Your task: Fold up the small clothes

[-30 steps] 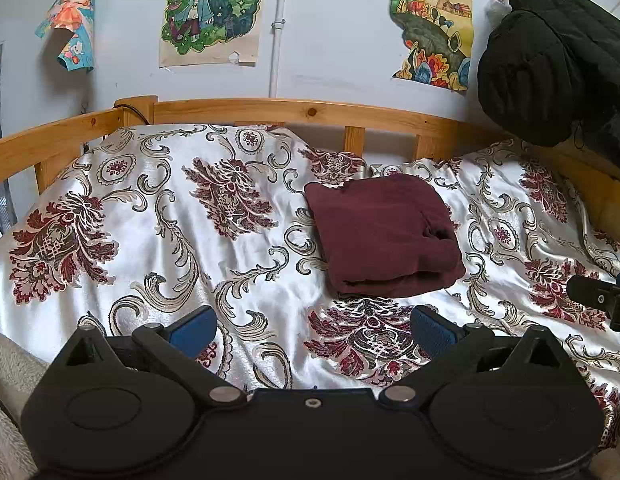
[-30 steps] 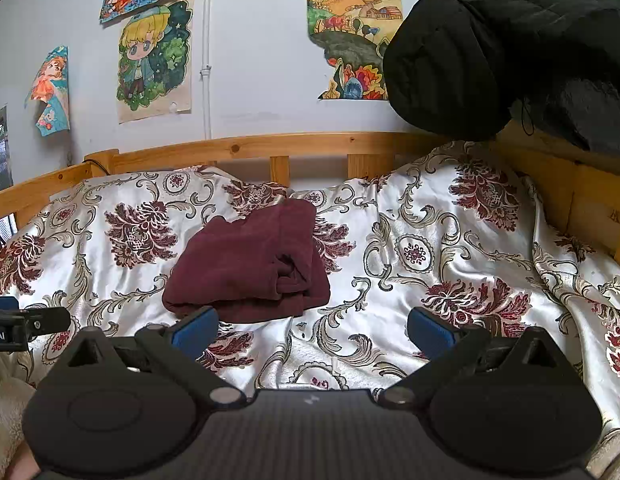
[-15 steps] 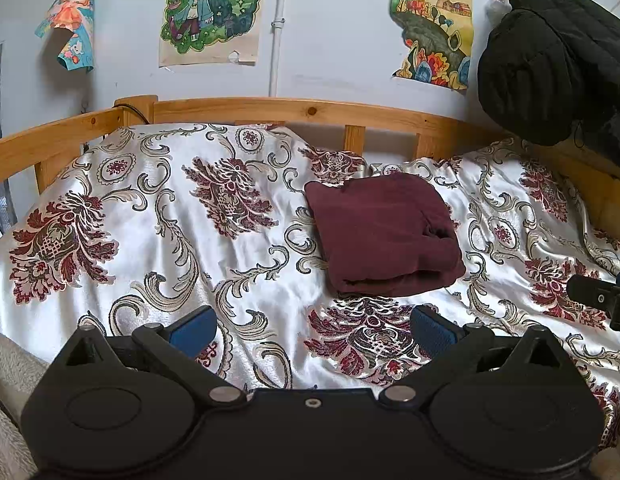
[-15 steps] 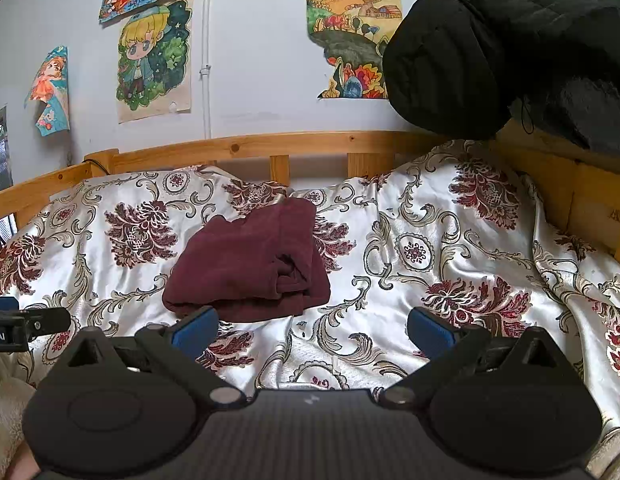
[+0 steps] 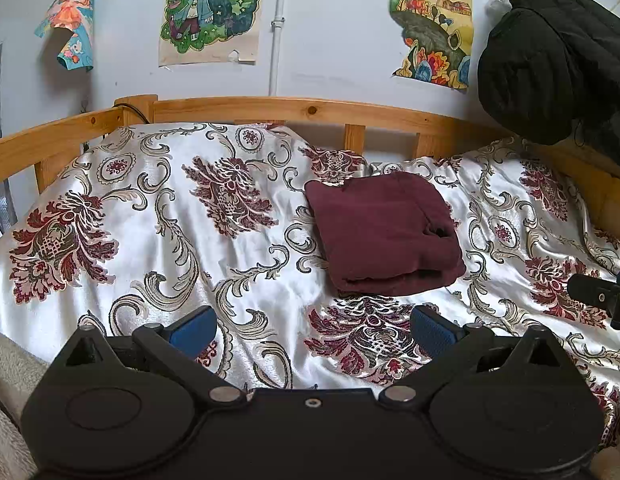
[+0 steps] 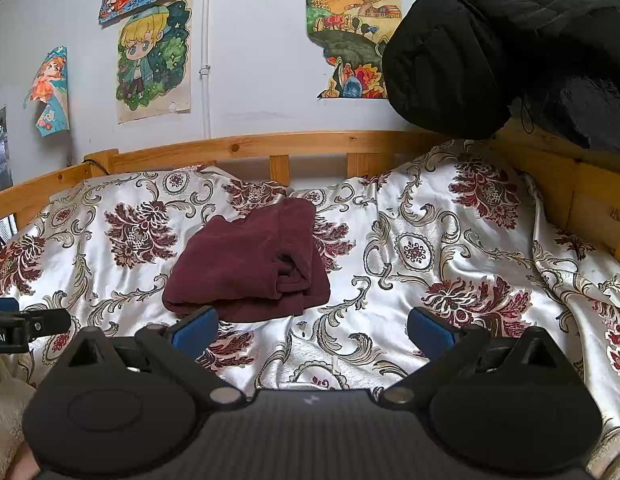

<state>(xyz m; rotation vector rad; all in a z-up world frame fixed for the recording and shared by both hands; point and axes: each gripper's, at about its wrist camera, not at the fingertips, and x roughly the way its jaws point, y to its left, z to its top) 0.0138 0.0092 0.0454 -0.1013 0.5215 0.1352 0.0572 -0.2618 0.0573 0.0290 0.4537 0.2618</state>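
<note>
**A:** What did the left wrist view show?

**B:** The left claw (image 5: 311,326) was spread wide and empty, hovering low over the near part of the bed's floral satin bedspread (image 5: 158,240). A maroon garment (image 5: 383,236) lay ahead of it and a little right, folded into a thick rectangle with its layered edges facing the camera. I'd judge the folding done or nearly so, which would explain why neither claw touched it. The tip of the right claw (image 5: 597,294) poked in from the right edge, well apart from the cloth.

**A:** And the right wrist view?

**B:** The right claw (image 6: 311,326) also stood open with nothing in it. The garment (image 6: 250,264) sat ahead and to its left, one side bunched and less tidy, near the middle of the bed. A black quilted jacket (image 6: 509,48) hung over the wooden bed rail (image 6: 270,144) in the corner, probably parked out of the way.

**A:** Any writing?

**B:** Only on the left claw's body (image 6: 14,330) at the left edge: a cut-off "ot.AI". The cartoon posters (image 6: 154,56) on the wall carried no readable text.
</note>
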